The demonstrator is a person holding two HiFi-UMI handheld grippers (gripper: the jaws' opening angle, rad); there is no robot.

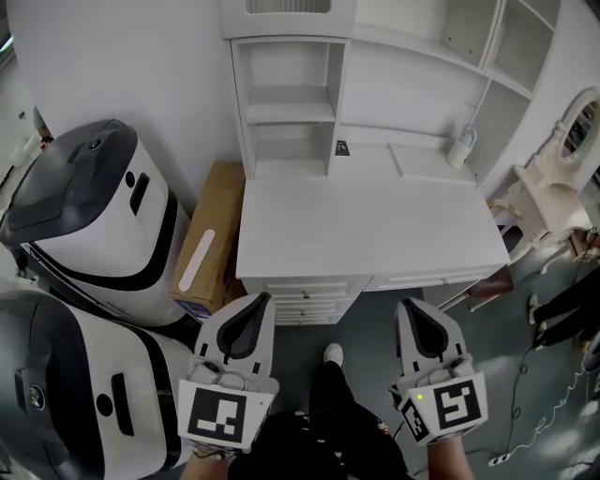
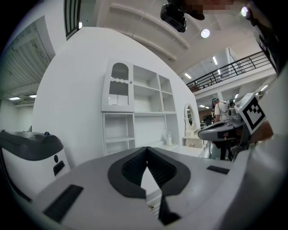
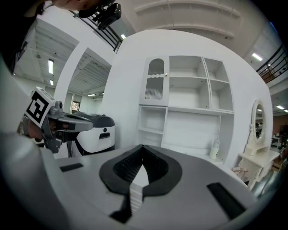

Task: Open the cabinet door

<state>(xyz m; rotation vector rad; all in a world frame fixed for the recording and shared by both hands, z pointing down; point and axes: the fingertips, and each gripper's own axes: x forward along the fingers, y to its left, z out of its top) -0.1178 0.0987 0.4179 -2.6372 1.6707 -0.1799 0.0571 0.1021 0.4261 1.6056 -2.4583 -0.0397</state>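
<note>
The cabinet door (image 2: 119, 87) is white with an arched slatted panel and sits closed at the upper left of the desk hutch; it is also in the right gripper view (image 3: 155, 83), with a small knob at its right edge. From the head view only the cabinet's top (image 1: 286, 19) shows. My left gripper (image 1: 265, 296) and right gripper (image 1: 405, 302) are side by side just short of the desk's front edge, well below and away from the door. Both point level at the hutch. Left gripper (image 2: 147, 148) and right gripper (image 3: 142, 146) are shut with nothing between the pads.
A white desk (image 1: 366, 220) with drawers (image 1: 305, 300) stands ahead, a small white bottle (image 1: 460, 147) at its back right. Two big white-and-grey machines (image 1: 94, 216) and a cardboard box (image 1: 211, 239) crowd the left. A vanity with mirror (image 1: 553, 187) stands right; a cable lies on the floor (image 1: 525, 412).
</note>
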